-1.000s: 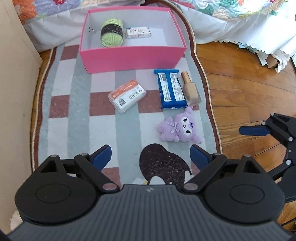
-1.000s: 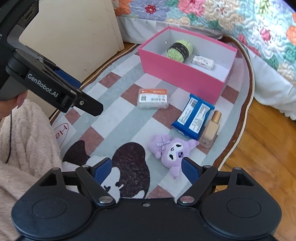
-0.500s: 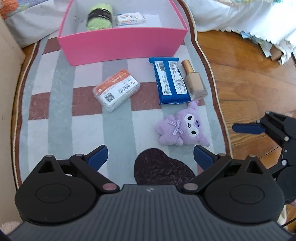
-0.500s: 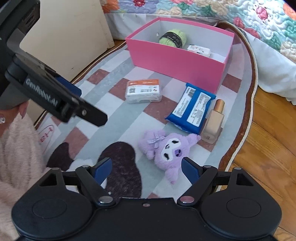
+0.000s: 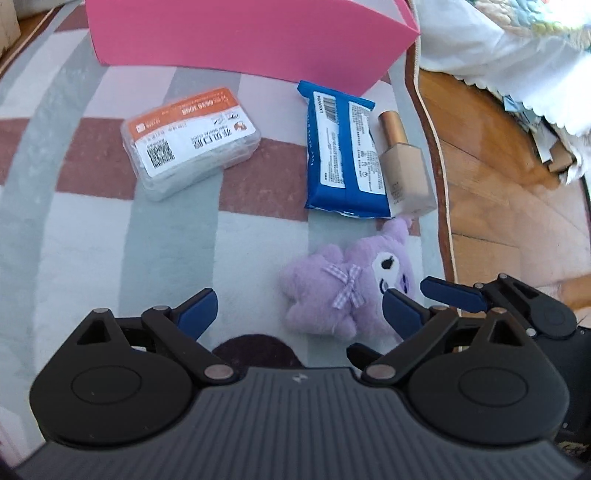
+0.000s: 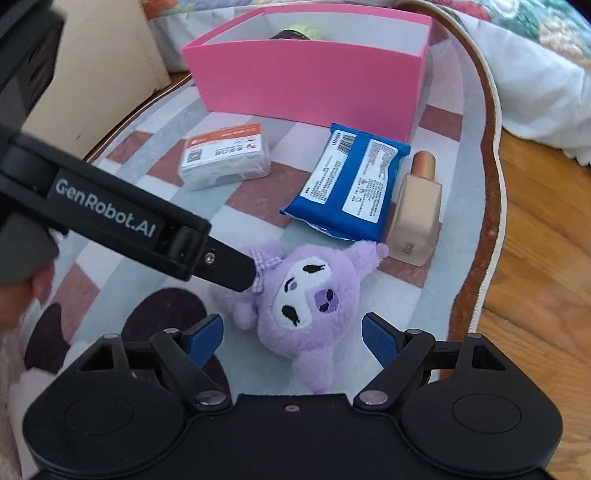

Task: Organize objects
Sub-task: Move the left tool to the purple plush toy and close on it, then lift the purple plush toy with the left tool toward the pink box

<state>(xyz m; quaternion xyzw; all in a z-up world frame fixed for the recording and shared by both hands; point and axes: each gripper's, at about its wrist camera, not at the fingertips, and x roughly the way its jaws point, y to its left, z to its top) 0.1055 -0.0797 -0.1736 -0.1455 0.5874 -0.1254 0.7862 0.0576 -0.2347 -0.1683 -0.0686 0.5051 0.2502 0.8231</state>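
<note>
A purple plush toy (image 5: 347, 291) (image 6: 310, 295) lies on the striped rug. My left gripper (image 5: 299, 312) is open, low over the rug, its right finger beside the plush. My right gripper (image 6: 293, 332) is open with the plush between its fingers. Behind lie a blue wipes packet (image 5: 343, 155) (image 6: 351, 184), a beige foundation bottle (image 5: 404, 170) (image 6: 417, 214) and a clear box with an orange label (image 5: 192, 142) (image 6: 225, 160). The pink box (image 5: 251, 40) (image 6: 314, 85) stands at the back with green yarn (image 6: 299, 33) inside.
The rug (image 5: 74, 240) ends at a wooden floor (image 5: 509, 206) on the right. A bed with a floral quilt (image 6: 535, 55) borders the back and right. A beige cabinet (image 6: 99, 62) stands at the left.
Both grippers have moved forward and down towards the plush toy. The right gripper now straddles it and the left gripper's finger is beside it. Nothing has been picked up.
</note>
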